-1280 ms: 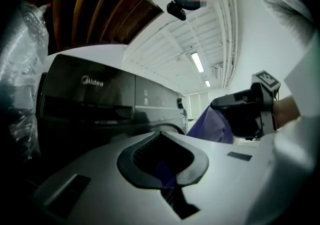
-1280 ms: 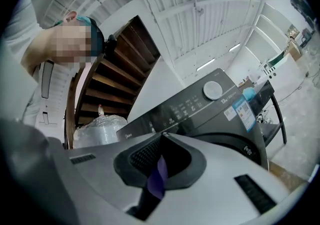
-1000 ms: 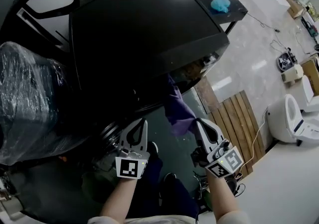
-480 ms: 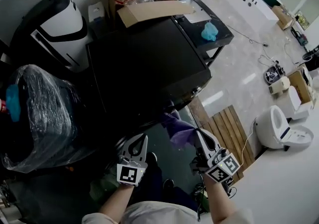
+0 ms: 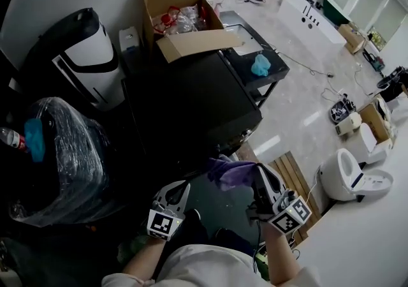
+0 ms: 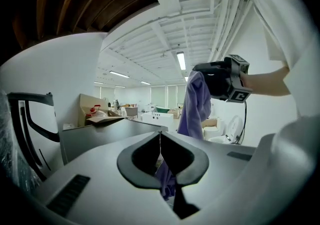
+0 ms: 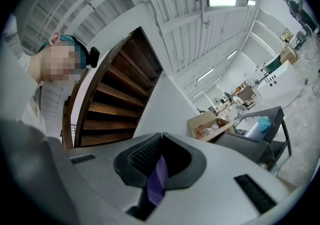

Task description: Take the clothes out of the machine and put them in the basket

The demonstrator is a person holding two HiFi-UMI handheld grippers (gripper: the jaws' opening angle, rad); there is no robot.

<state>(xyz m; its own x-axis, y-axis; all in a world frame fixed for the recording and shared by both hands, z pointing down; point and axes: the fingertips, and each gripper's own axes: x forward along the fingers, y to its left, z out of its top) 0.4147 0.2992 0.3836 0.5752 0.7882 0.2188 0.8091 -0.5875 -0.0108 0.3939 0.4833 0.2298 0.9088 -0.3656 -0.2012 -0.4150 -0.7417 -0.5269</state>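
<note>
- Head view: both forearms extend from the lower edge, with the left gripper and right gripper side by side, pointing toward the black machine ahead.
- Right gripper's jaws are clamped on the purple garment, which bunches just left of its tips.
- Left gripper's jaws are pressed together, with purple fabric caught between them.

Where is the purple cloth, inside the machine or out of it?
Out. The cloth hangs free from the right gripper, whose jaws are shut on it.
</note>
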